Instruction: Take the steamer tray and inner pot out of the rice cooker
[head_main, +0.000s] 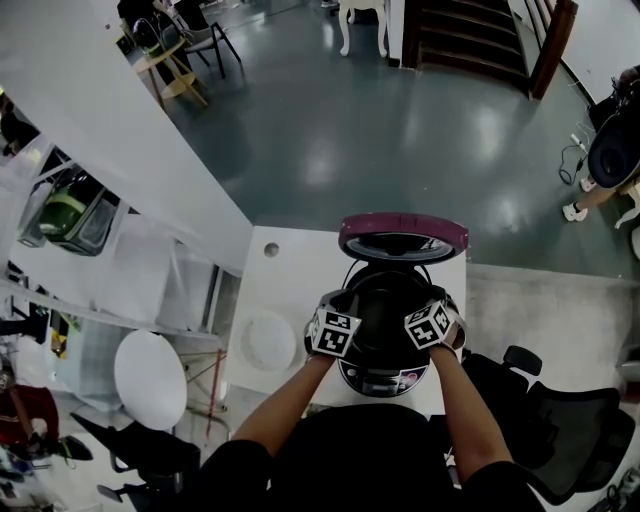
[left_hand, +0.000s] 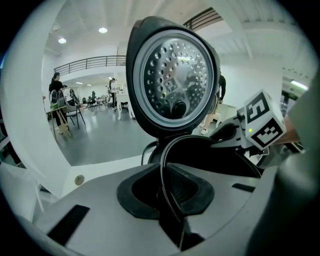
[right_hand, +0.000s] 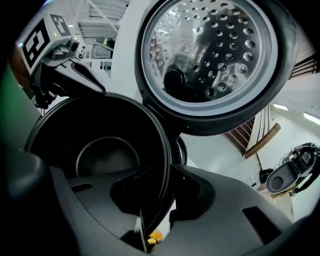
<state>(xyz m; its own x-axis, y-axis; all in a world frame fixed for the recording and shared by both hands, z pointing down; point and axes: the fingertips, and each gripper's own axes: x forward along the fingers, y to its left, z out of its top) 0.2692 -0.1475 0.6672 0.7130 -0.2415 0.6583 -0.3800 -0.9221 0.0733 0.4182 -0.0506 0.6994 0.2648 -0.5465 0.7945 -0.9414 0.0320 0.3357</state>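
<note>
The inner pot (head_main: 385, 300) sits in the rice cooker (head_main: 385, 378), which stands at the near edge of the white desk (head_main: 290, 270) with its lid (head_main: 402, 236) raised on the far side. The pot is held at two opposite points of its rim. The left gripper (left_hand: 170, 200) is clenched on the thin dark rim at the left, and the right gripper (right_hand: 157, 200) is clenched on the rim at the right. In each case the wall is taken edgewise between the fingers (right_hand: 200, 192) (one inside the pot, one outside).

Neither hand is nearer, since both are already on the rim. The line between the two grips runs left to right across the mouth, so the pot should stay level if both sides are raised together. The open lid leans over the far part of the mouth, so the way out is judged to be upward and a little toward the near side.

Whether the pot has left its seat cannot be told. A pale round thing (head_main: 268, 340) lies on the desk left of the cooker, and it cannot be told whether it is the steamer tray.
</note>
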